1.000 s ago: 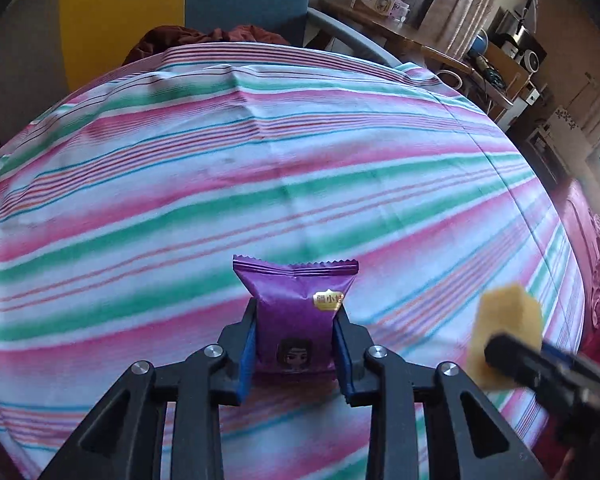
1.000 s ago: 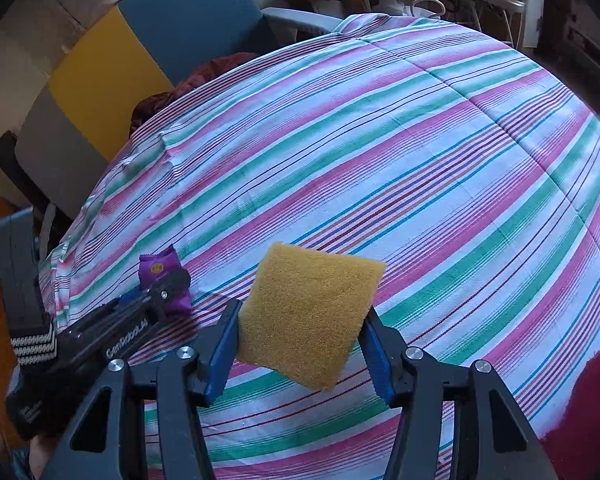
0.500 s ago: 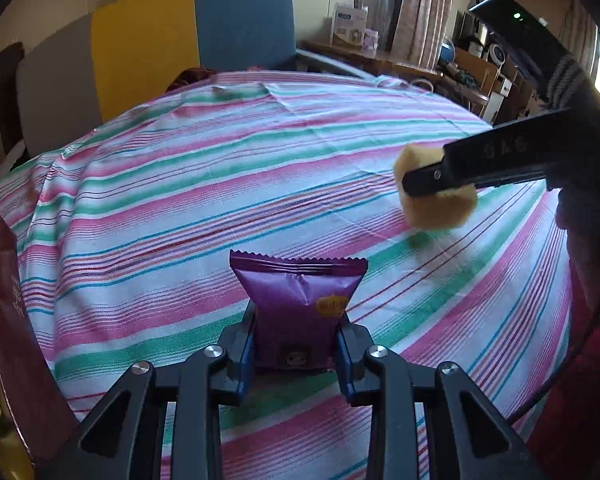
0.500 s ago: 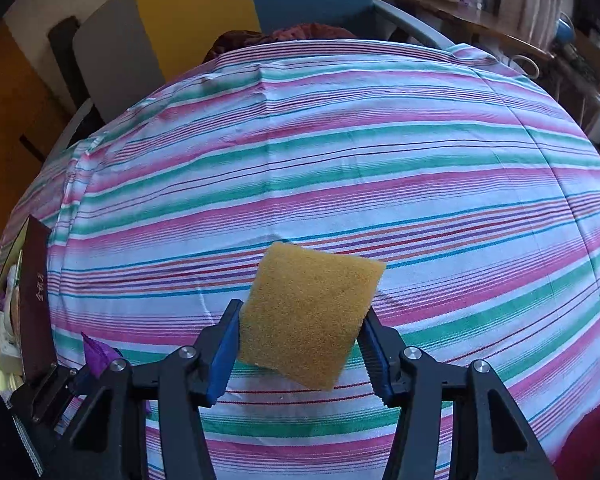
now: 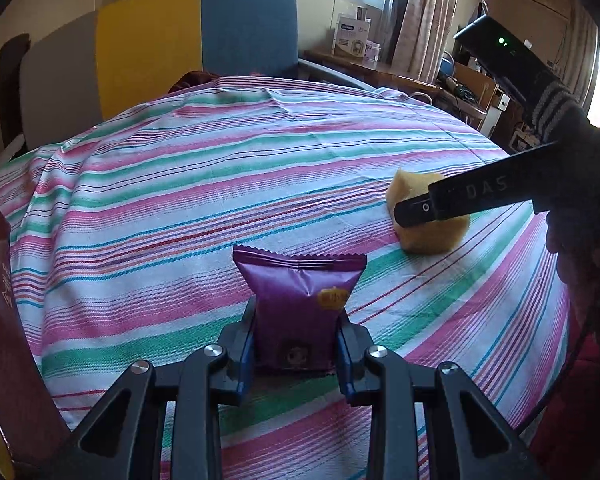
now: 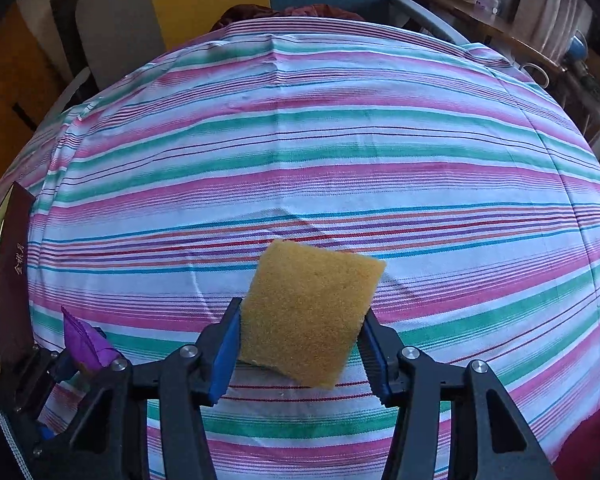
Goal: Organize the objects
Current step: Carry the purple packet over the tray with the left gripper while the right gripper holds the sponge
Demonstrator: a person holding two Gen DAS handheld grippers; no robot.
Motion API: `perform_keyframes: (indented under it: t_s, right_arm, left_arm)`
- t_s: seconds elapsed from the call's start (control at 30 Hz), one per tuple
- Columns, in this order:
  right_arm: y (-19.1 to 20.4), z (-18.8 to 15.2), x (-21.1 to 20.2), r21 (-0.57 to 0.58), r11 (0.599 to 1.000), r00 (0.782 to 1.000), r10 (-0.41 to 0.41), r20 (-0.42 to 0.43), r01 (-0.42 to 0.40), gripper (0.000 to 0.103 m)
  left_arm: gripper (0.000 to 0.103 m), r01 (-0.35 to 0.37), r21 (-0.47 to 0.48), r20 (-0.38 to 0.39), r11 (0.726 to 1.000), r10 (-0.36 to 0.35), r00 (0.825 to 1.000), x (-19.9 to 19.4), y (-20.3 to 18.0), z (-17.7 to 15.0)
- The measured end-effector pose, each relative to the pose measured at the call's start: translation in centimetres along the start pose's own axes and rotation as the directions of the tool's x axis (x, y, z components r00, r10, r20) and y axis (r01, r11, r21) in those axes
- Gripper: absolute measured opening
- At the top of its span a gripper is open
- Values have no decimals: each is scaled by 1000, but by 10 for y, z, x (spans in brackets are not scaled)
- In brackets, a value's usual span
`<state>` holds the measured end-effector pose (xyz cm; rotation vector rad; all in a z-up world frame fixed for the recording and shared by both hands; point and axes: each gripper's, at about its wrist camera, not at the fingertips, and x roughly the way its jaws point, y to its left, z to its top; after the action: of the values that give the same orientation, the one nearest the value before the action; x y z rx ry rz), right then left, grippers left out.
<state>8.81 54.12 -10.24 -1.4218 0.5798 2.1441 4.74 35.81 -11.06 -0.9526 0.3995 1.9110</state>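
My left tongs clamped on purple snack packet, packet upright, serrated top edge pointing away from me. My right tongs have just been closing, clamped on yellow sponge, tilted, low over striped cloth on counter. Dark red box lies at far left edge. Left tongs nearer box; I judge packet goes first.

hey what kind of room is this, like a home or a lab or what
Most likely a lived-in home room. A striped cloth covers the table, an upholstered chair in grey, yellow and blue stands behind it, and curtains hang by a sunlit window beside cluttered wooden shelves.
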Motion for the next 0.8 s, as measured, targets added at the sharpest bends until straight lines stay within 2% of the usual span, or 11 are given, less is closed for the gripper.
perform_keyframes:
  t_s: [0.27,0.4,0.6,0.67,0.8]
  right_arm:
    - [-7,-3,3,24,1000,1000,13,-20,-12,56]
    - [-1,-6,3,-15,1000,999,-6,-31,6,57]
    - [2,-9,-2,-43,999,1000,-20,-19,20,51]
    - [2,-10,-2,-48,999,1000,-19,-16,18,51]
    - [6,-7,0,-47,999,1000,-15,-10,14,51]
  left_arm:
    - [32,14,-10,5,1000,-14,1000,-2,2,-2]
    - [32,8,-4,7,1000,-8,1000,-3,1,-2]
    - [30,5,-8,-1,1000,-5,1000,-7,2,-1]
    - [30,-16,-10,-3,1000,15,1000,-15,2,0]
    - [29,-13,-17,83,1000,14,996,-53,5,10]
